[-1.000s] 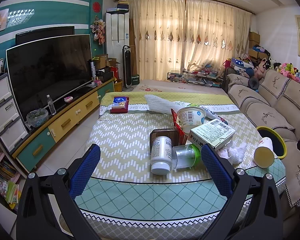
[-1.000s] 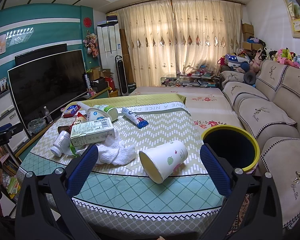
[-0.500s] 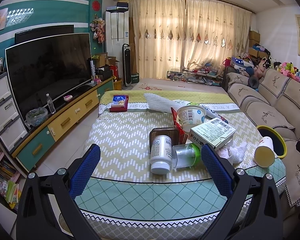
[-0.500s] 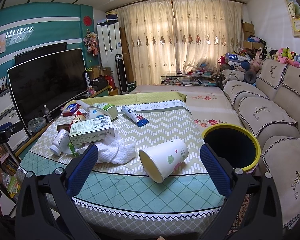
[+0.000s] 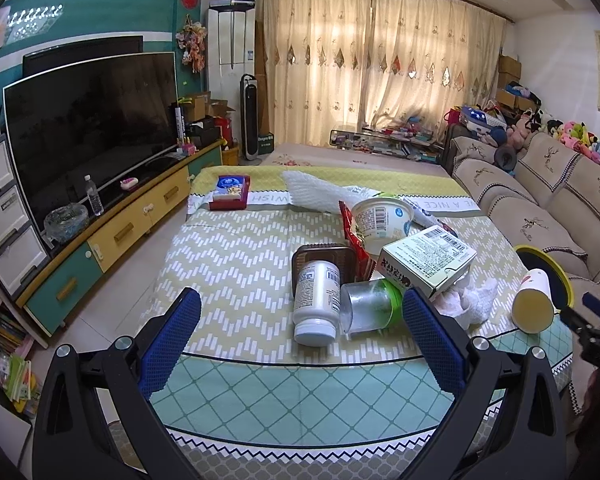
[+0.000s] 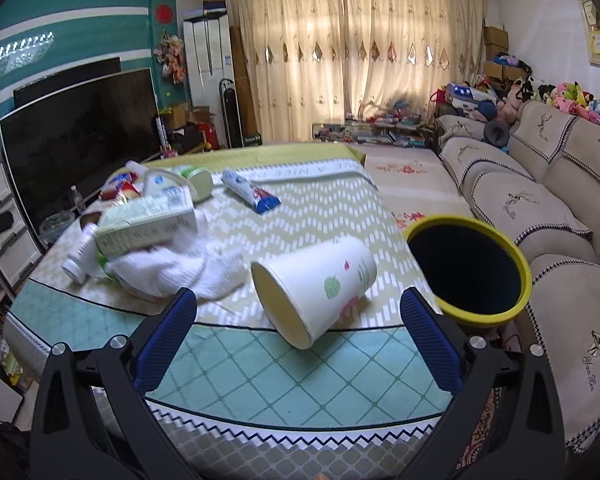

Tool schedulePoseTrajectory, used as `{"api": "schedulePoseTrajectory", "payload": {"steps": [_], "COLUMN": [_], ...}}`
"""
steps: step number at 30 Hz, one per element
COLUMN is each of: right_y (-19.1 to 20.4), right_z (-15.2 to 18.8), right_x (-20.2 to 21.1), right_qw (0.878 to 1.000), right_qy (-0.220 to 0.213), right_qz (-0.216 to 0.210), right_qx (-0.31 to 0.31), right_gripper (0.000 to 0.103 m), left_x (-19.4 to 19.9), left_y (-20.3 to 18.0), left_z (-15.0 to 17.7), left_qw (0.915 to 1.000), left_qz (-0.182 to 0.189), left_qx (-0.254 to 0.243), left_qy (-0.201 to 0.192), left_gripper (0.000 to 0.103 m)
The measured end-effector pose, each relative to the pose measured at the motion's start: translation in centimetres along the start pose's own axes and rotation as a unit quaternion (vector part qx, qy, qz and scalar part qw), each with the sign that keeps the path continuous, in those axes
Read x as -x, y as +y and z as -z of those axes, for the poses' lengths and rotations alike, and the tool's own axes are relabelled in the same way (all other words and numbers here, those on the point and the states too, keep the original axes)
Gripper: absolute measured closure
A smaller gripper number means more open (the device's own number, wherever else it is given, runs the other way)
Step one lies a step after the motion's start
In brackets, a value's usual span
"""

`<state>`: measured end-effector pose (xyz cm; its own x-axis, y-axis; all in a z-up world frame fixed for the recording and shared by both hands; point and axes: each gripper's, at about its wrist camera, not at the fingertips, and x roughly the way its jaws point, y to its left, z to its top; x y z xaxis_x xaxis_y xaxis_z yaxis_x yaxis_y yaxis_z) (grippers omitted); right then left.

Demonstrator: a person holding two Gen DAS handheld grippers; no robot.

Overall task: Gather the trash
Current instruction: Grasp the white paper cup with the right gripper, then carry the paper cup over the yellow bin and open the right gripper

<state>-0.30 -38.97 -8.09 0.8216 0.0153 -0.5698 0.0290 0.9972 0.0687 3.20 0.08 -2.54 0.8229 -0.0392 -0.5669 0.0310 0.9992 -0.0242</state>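
Trash lies on the cloth-covered table (image 5: 240,264). In the left wrist view a white pill bottle (image 5: 315,302), a clear cup with a green lid (image 5: 370,306), a carton box (image 5: 428,266) and a yoghurt tub (image 5: 382,220) lie ahead of my open, empty left gripper (image 5: 300,340). In the right wrist view a white paper cup (image 6: 312,286) lies on its side just ahead of my open, empty right gripper (image 6: 298,332). A yellow-rimmed dark bin (image 6: 466,270) stands to its right, by the table edge. White tissue (image 6: 180,272) lies to the cup's left.
A tube (image 6: 252,194) lies mid-table. A red box (image 5: 230,192) and a white bag (image 5: 320,194) sit at the far end. A TV on a cabinet (image 5: 88,132) stands left, a sofa (image 6: 540,184) right.
My right gripper has moved forward, closer to the paper cup, which now looks larger. My left gripper has hardly moved.
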Motion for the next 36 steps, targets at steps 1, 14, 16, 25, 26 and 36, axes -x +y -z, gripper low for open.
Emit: {"api": "schedulePoseTrajectory", "payload": {"steps": [1,14,16,25,26,36], "right_y": [-0.1,-2.0,-2.0,-2.2,-2.3,-5.2], "right_z": [0.2,-0.1,-0.2,-0.8,-0.8,-3.0], "right_x": [-0.6,-5.2,-5.2,-4.7,-4.7,-3.8], "right_qw": [1.000,0.998,0.998,0.998,0.998,0.998], "right_qy": [0.005,0.030,0.028,0.013,0.015,0.009], "right_qz": [0.005,0.051,0.052,0.054,0.051,-0.008], "right_qx": [-0.001,-0.025,-0.024,-0.017,-0.018,-0.066], "right_gripper": [0.006,0.029,0.036,0.077,0.083,0.100], "left_x": [-0.3,-3.0,-3.2,-3.7,-3.8,-3.4], "left_y": [-0.1,-1.3,-1.3,-1.6,-1.6,-2.4], "left_z": [0.0,-0.5,-0.6,-0.9,-0.9,-1.1], "left_qw": [1.0000,0.9998,0.9998,0.9986,0.9983,0.9971], "left_qz": [0.001,0.013,0.018,0.053,0.058,0.075], "left_qx": [0.000,-0.011,-0.011,-0.004,-0.003,-0.011], "left_qy": [0.001,0.004,0.004,0.002,0.002,-0.007], "left_gripper": [0.004,0.004,0.004,0.004,0.004,0.004]}}
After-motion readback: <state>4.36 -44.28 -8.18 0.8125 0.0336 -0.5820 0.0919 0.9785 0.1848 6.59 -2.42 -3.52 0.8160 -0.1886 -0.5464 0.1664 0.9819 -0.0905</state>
